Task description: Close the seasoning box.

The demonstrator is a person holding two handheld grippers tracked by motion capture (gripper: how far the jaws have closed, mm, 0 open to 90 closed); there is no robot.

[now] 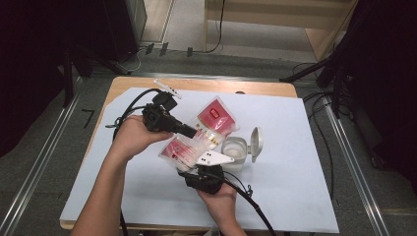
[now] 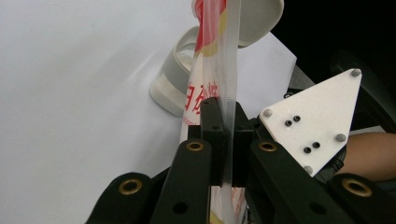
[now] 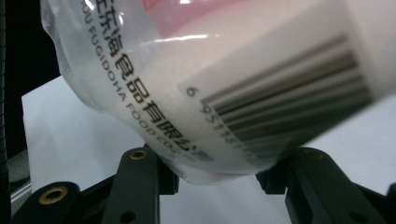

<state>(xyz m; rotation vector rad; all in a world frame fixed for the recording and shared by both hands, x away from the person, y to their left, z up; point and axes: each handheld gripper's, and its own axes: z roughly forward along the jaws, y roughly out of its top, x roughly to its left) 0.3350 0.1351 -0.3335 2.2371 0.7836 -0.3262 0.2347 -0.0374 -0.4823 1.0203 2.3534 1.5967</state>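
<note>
Packets of red-and-clear plastic sit at the middle of things: one packet (image 1: 179,151) is held up off the white sheet (image 1: 295,162) between the two grippers, and a second packet (image 1: 215,118) lies flat just beyond it. In the left gripper view the left gripper (image 2: 223,135) has its two black jaws pressed together on the thin clear edge of the held packet (image 2: 219,70), which stands on edge and runs straight up from between the fingertips. In the right gripper view the bulging, barcode-printed underside of the same packet (image 3: 224,79) hangs just above and between the spread jaws of the right gripper (image 3: 217,179); whether its pads touch the plastic I cannot tell.

Just past the left fingertips, partly hidden behind the packet, stands a small white container (image 2: 175,81) with its hinged lid (image 2: 261,18) thrown open. From above, that container (image 1: 235,150) is immediately beside the right gripper's grey three-cornered plate (image 1: 215,159), with the lid (image 1: 256,142) upright on its far side.

Black cables (image 1: 129,105) loop behind the left hand (image 1: 133,137); the right hand (image 1: 220,196) comes up from the near edge. To the right of the container the sheet lies bare out to the table (image 1: 206,84) edge.
</note>
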